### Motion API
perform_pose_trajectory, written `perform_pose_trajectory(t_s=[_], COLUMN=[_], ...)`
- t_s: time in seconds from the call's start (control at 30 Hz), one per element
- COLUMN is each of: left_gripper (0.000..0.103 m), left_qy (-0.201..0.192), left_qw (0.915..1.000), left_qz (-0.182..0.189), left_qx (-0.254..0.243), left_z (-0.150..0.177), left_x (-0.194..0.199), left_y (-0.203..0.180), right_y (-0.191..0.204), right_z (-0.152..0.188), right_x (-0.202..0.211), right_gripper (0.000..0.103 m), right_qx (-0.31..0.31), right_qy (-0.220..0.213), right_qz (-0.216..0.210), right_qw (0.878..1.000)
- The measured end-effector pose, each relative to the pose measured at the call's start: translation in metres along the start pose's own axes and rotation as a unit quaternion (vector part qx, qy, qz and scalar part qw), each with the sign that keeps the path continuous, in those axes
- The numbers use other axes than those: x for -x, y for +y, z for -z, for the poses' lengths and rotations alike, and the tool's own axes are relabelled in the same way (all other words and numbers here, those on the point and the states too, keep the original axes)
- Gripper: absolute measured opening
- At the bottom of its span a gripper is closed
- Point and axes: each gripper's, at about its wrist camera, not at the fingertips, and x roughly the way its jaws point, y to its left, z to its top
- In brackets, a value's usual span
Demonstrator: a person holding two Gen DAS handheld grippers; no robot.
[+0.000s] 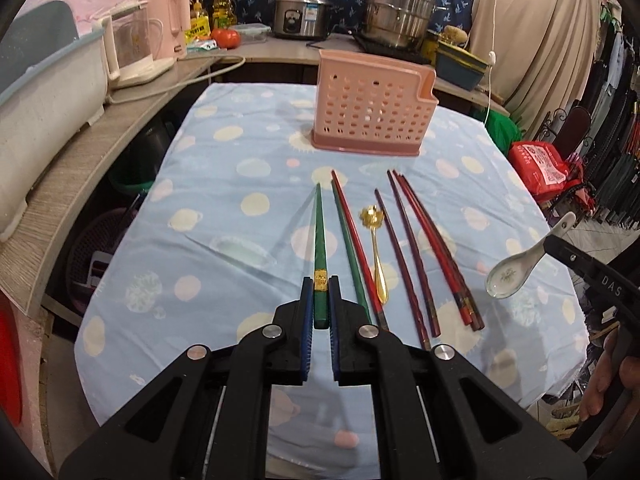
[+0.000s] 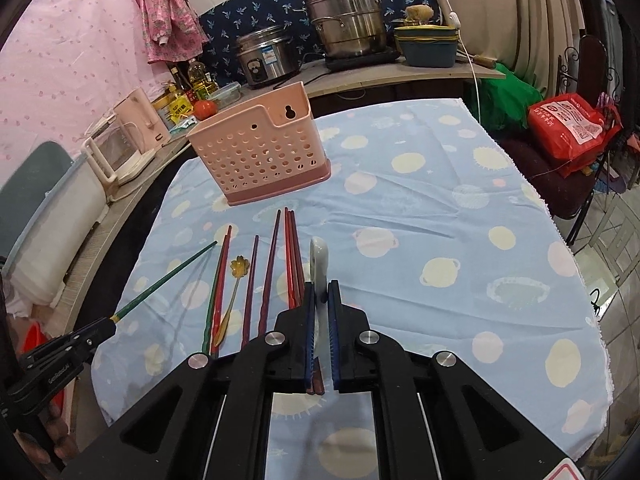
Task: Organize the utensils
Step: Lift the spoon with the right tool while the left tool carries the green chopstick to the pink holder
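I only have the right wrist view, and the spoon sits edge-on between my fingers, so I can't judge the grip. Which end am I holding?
Observer: The handle. The right gripper pinches the white spoon by its handle tip, and the bowl hangs lower, clear of the tablecloth.
Operator: Red chopstick ends show between my fingers. Are they caught too?
Observer: No. The red chopsticks lie flat on the cloth, apart from the spoon.
Operator: And the left grip?
Observer: The left gripper is shut on the green chopstick at its gold band, with the butt end between the fingers.
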Motion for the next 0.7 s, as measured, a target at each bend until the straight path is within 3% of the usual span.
perform_pose_trajectory(t_s=[0.23,0.7], left_gripper=[0.007,0.007], left_qy=[-0.031,-0.093], left_qw=[0.9995,0.9955], left_qz=[-0.005,-0.015], left_qx=[-0.002,-0.011], left_z=[-0.028,-0.115], left_x=[0.022,0.045], left_y=[0.001,0.011], right_y=[0.007,0.032], right_z=[-0.018,-0.061], right_x=[0.011,-0.001], right_gripper=[0.006,0.006], right_qx=[0.006,0.018], right_qy=[-0.014,-0.018], right_qz=[-0.009,-0.03], right_qw=[1.0,0.999])
